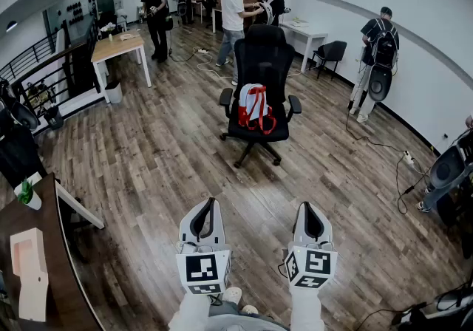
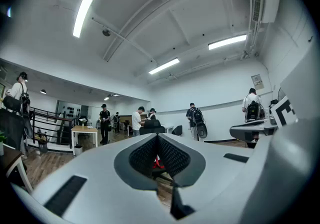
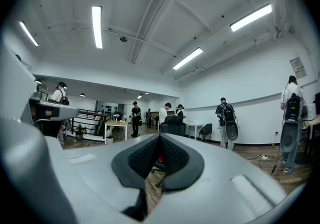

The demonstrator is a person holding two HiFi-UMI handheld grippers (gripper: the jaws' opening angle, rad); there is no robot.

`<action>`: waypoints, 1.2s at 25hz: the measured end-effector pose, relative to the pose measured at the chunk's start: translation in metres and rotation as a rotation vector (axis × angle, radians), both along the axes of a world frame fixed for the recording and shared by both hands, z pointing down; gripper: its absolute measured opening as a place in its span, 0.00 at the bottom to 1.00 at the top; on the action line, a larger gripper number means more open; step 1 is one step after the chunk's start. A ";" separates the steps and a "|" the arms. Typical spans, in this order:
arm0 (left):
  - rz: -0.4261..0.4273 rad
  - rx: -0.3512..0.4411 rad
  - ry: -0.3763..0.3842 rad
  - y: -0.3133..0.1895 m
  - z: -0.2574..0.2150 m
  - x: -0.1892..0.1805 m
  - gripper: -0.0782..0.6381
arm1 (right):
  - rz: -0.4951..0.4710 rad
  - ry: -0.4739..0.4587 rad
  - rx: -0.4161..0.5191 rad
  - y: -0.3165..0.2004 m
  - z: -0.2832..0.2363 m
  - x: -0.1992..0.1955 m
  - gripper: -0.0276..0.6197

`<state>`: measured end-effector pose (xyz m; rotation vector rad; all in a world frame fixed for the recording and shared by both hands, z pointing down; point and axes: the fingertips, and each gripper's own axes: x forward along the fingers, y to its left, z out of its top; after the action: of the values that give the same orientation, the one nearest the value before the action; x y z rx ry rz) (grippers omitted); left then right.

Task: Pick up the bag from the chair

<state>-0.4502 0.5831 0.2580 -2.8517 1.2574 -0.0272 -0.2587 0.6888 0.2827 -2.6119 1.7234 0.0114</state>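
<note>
The left claw [image 1: 209, 205] is closed, its two jaws meeting at the tip with nothing held between them. The right claw [image 1: 310, 208] is just beside it, also closed and empty. Both are held level and side by side, pointing the same way over the wooden floor [image 1: 155, 159].

Straight ahead of both claws, well apart from them, stands a black office chair [image 1: 264, 49] on a wheeled base. The bag [image 1: 256, 108], red and white with looping red straps, rests on its seat, leaning against the backrest. In each gripper view a patch of its red shows past the closed jaws, in line with them.

Beyond the chair, a group of people [image 1: 238, 8] stands at the far end of the room. Ahead and to the left of the claws is a wooden worktop [image 1: 117, 47] on white legs. Ahead and to the right, a white worktop [image 1: 307, 30] stands against the wall with a small black chair [image 1: 330, 52] next to it. Further right, a person [image 1: 377, 56] wearing a backpack faces the wall.
</note>
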 end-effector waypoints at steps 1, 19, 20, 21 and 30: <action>0.000 0.000 -0.001 -0.001 0.000 0.000 0.12 | 0.000 -0.002 0.000 -0.001 0.000 0.001 0.06; -0.006 0.004 0.003 -0.050 0.002 0.004 0.12 | 0.016 0.010 0.016 -0.046 0.003 0.012 0.06; -0.004 0.007 0.003 -0.055 0.002 0.004 0.12 | 0.018 0.009 0.016 -0.050 0.005 0.012 0.06; -0.002 0.007 0.000 -0.059 0.004 0.003 0.12 | 0.019 0.006 0.016 -0.054 0.007 0.012 0.06; -0.012 -0.020 -0.026 -0.093 0.022 0.006 0.12 | 0.016 -0.024 0.000 -0.084 0.022 0.021 0.06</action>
<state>-0.4444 0.4903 0.2801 -2.8508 1.2769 -0.0766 -0.2380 0.6047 0.3047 -2.6149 1.6947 -0.0202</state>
